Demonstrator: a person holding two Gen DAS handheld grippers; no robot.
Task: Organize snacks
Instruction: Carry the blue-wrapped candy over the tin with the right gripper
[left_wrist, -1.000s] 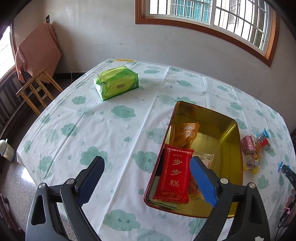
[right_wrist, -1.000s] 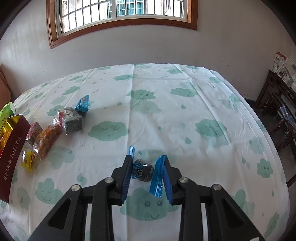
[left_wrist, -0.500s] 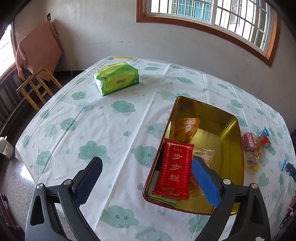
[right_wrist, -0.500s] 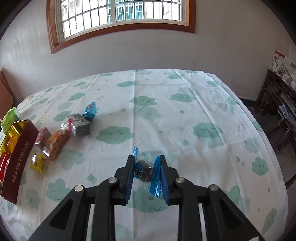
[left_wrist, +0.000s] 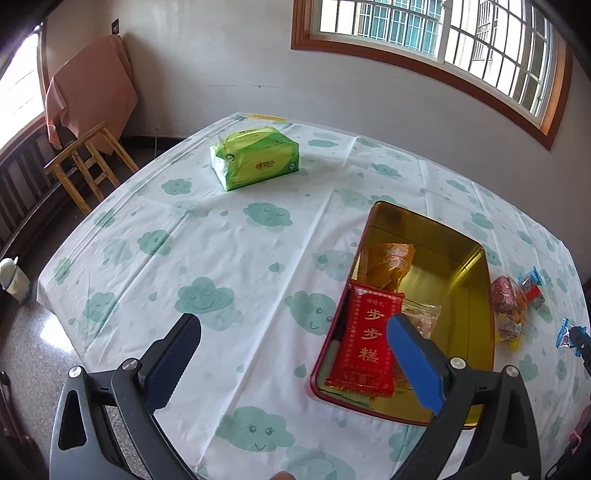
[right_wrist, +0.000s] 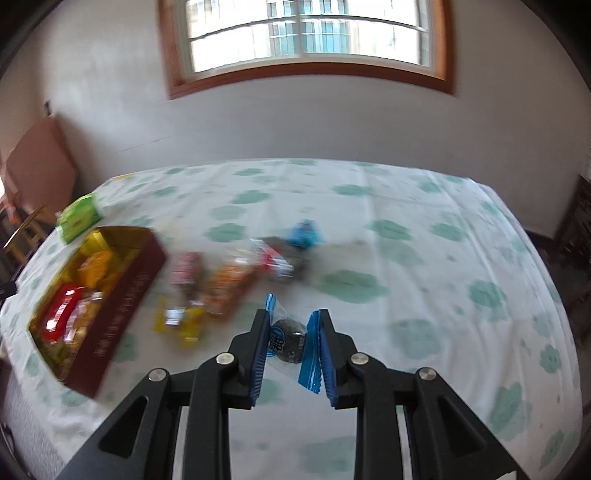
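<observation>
Right gripper (right_wrist: 290, 341): jaws drawn close, pads pressed on a small blue-wrapped candy (right_wrist: 289, 341), which is held above the cloud-print tablecloth (right_wrist: 406, 258). Left gripper (left_wrist: 291, 362): jaws opening and spread wide, nothing between them, held over the near edge of the tablecloth. Gold tin (left_wrist: 461, 266): set just right of the left gripper; a red packet (left_wrist: 364, 343) and an orange packet (left_wrist: 388, 264) are laid inside. Loose snacks (left_wrist: 511, 306): heaped beside the tin's right wall. Green tissue pack (left_wrist: 255, 157): placed at the far side, well apart.
</observation>
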